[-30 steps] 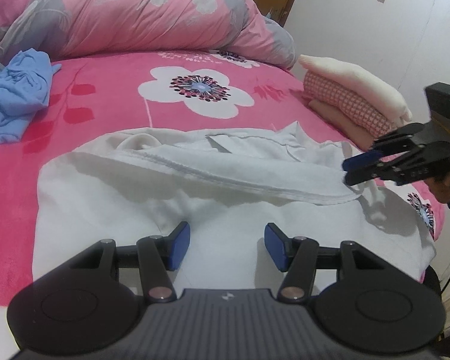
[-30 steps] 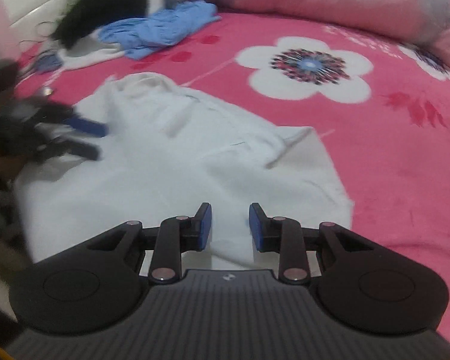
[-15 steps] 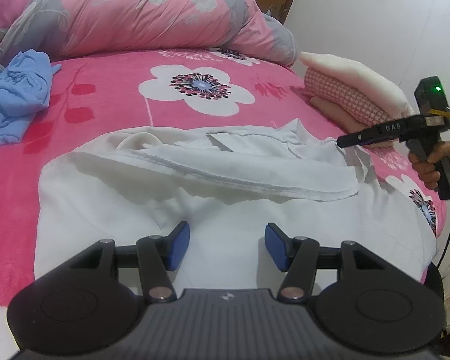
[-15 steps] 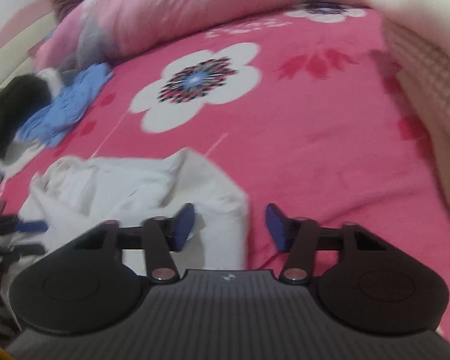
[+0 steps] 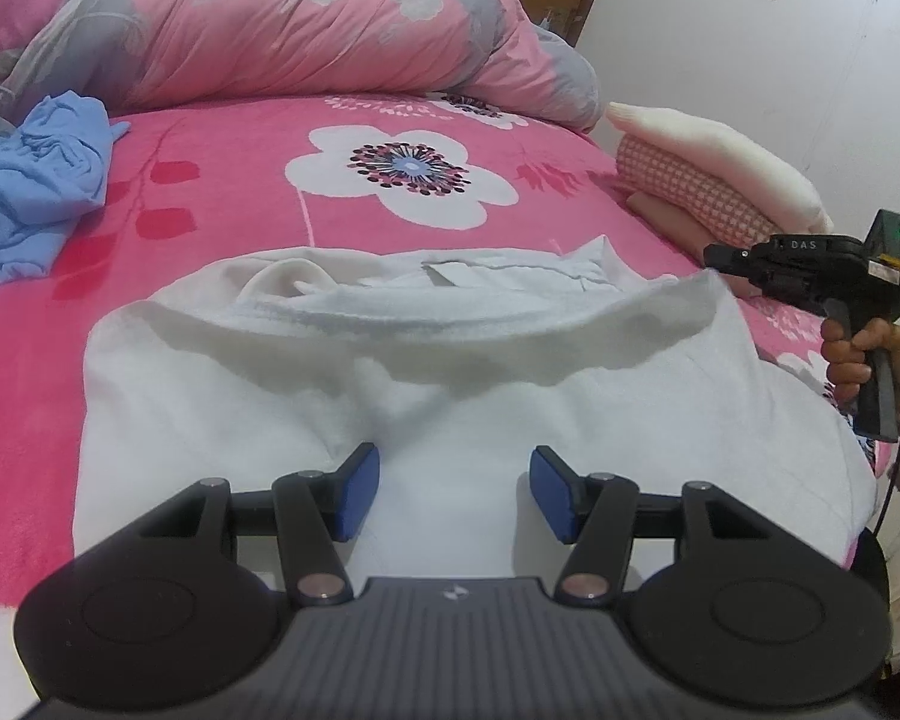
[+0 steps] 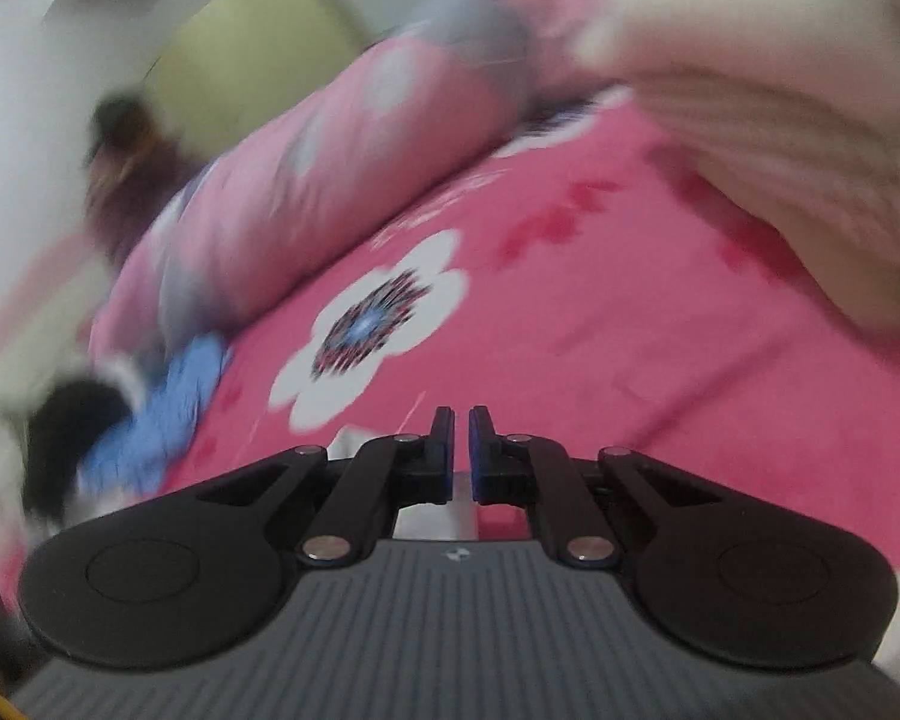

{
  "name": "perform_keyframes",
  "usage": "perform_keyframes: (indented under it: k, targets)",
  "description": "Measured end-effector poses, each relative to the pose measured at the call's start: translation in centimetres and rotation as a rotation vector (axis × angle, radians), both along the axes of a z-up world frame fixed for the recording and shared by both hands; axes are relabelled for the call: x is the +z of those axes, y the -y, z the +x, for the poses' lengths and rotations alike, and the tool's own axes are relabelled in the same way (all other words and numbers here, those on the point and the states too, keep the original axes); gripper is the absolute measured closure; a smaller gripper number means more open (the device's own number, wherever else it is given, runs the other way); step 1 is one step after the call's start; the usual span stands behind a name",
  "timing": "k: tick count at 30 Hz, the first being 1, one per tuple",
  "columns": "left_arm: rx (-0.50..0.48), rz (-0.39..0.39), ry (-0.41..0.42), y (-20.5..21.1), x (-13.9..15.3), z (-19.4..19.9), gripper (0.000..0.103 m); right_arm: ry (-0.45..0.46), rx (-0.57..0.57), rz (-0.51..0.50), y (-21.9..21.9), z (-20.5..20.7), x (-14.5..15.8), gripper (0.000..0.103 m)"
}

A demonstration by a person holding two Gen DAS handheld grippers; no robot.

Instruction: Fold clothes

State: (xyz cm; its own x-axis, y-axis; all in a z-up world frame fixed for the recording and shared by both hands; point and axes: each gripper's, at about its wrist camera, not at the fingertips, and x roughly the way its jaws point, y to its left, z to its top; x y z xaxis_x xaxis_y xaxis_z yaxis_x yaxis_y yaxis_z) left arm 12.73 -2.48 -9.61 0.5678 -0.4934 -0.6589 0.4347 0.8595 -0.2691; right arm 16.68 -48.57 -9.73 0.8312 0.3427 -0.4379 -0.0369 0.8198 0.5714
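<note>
A white garment (image 5: 462,414) lies spread on the pink flowered bedspread (image 5: 240,180). My left gripper (image 5: 455,471) hovers open just above its near part, with nothing between the blue pads. In the left wrist view my right gripper (image 5: 713,255), held by a hand, sits at the garment's right corner, and the far edge (image 5: 510,336) hangs lifted in a sagging band toward it. The right wrist view is blurred; there my right gripper (image 6: 462,420) has its jaws nearly together with a strip of white cloth (image 6: 463,495) between them.
A crumpled blue garment (image 5: 30,186) lies at the left. A rolled pink and grey duvet (image 5: 300,30) runs along the back. A stack of folded clothes (image 5: 714,180) sits at the right edge of the bed, close to my right gripper. A white wall stands beyond.
My right gripper has closed from open and swung toward the right, and the garment's far edge now hangs raised toward it. My left gripper has stayed put, open.
</note>
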Motion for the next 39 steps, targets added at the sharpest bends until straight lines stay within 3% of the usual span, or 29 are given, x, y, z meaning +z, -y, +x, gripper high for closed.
perform_keyframes:
  k: [4,6,11,13,17,24,29,32,35,39]
  targets:
    - [0.002,0.005,0.0,0.1,0.0,0.0,0.046,-0.046,-0.096,0.068,1.3,0.1,-0.8,0.096]
    - [0.002,0.006,-0.001,0.1,0.0,0.0,0.046,-0.012,-0.072,0.05,0.9,-0.1,-0.2,0.096]
    - [0.002,0.005,0.0,0.1,0.0,0.1,0.046,-0.044,0.233,-0.252,-4.7,2.0,1.4,0.092]
    - [0.002,0.004,0.001,0.1,0.0,0.1,0.045,-0.057,0.354,-0.372,-7.0,2.9,2.1,0.076]
    - [-0.003,-0.007,-0.001,-0.1,0.0,0.1,0.045,-0.082,0.598,-0.612,-11.4,4.6,3.3,0.072]
    - [-0.006,-0.024,-0.004,-0.4,-0.2,0.4,0.045,-0.129,0.811,-0.805,-14.7,4.5,3.1,0.062]
    - [-0.007,-0.028,-0.004,-0.4,-0.2,0.5,0.045,-0.152,0.841,-0.808,-15.4,5.3,2.9,0.056]
    - [-0.007,-0.029,-0.004,-0.4,-0.3,0.5,0.045,-0.107,0.812,-0.96,-16.5,4.8,2.0,0.06]
    - [-0.007,-0.03,-0.005,-0.4,-0.3,0.5,0.045,0.007,0.641,-1.119,-17.0,4.4,2.3,0.065]
    - [-0.007,-0.031,-0.004,-0.3,-0.3,0.5,0.045,0.067,0.513,-0.973,-15.0,4.6,5.1,0.065]
